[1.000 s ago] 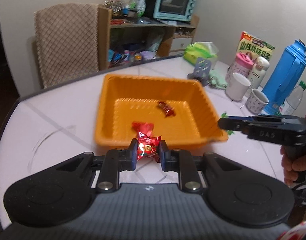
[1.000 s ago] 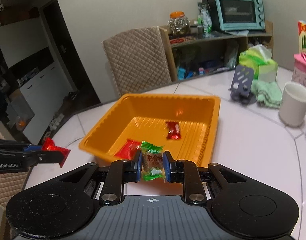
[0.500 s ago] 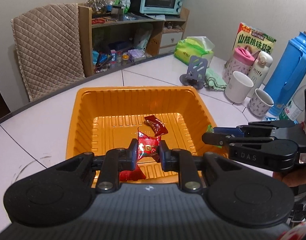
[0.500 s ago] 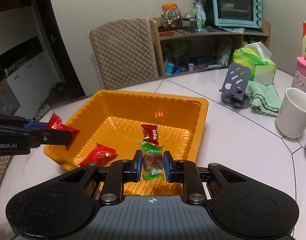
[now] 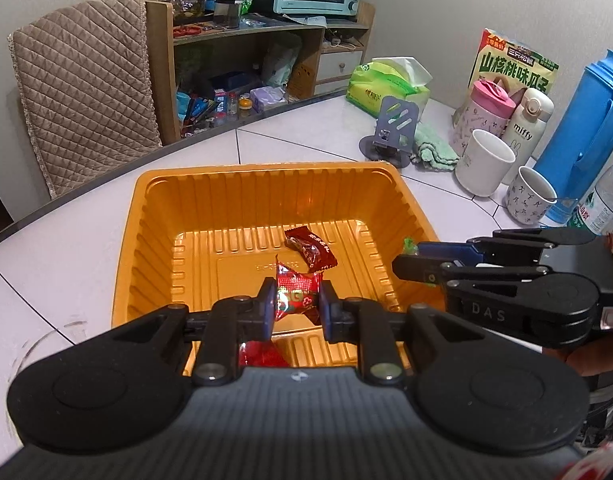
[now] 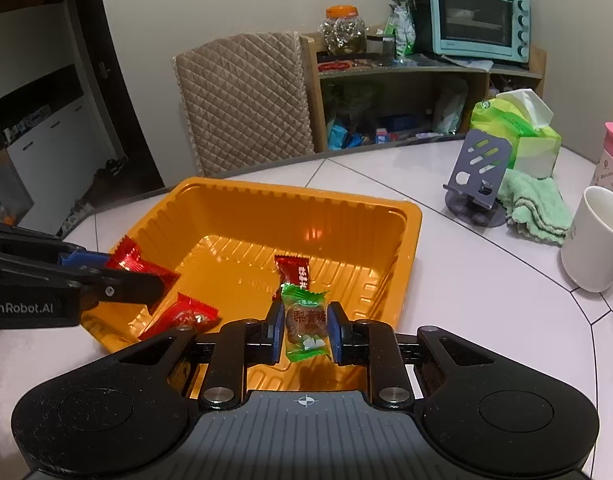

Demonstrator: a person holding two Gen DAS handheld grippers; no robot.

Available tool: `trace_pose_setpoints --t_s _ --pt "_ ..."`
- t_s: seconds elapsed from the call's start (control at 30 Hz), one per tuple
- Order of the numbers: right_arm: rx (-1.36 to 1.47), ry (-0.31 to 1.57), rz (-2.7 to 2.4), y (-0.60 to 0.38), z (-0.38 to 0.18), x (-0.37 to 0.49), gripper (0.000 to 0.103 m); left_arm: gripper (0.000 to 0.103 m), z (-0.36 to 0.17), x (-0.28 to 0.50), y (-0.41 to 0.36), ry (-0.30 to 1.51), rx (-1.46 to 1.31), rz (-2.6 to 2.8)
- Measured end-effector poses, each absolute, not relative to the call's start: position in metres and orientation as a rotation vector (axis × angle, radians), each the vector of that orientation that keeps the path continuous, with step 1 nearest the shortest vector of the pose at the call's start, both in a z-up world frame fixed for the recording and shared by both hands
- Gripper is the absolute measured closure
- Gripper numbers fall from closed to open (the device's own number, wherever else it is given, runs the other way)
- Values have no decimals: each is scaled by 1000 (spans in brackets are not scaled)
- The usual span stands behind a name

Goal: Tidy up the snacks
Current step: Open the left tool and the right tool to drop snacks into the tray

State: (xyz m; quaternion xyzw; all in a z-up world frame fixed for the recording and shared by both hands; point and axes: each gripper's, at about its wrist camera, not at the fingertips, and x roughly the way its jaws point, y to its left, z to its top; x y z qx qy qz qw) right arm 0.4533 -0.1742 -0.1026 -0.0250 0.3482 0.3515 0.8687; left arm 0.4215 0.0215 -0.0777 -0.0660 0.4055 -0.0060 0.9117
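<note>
Step in hand: delivery of two wrapped sweets to the orange tray (image 5: 410, 196); both are carried over it, neither let go yet.
Left gripper (image 5: 296, 306): pinching a red candy (image 5: 296, 294), above the near part of the tray floor.
Right gripper (image 6: 304, 326): clamped on a green candy (image 6: 306, 320), over the tray's near right corner.
Already in tray: dark red candy (image 6: 294, 272) mid-floor; bright red candy (image 6: 184, 316) at the near left.
Table (image 6: 486, 288): white, tray resting on it; white mug (image 6: 598, 236) well to the right.
Next move, judged: spread each pair of fingers so the sweets drop inside the walls; the green one sits close to the rim, so a little further in first seems safer.
Risk: light wrappers may cling to the pads.
</note>
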Motion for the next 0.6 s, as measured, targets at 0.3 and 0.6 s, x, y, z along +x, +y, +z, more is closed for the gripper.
trace_pose_setpoints --t_s 0.3,0.6 --pt "-10 685 726 -183 -97 453 61 83 -82 426 20 844 -127 -24" --pt "13 693 712 -195 -94 454 61 83 -86 433 13 854 -122 -41"
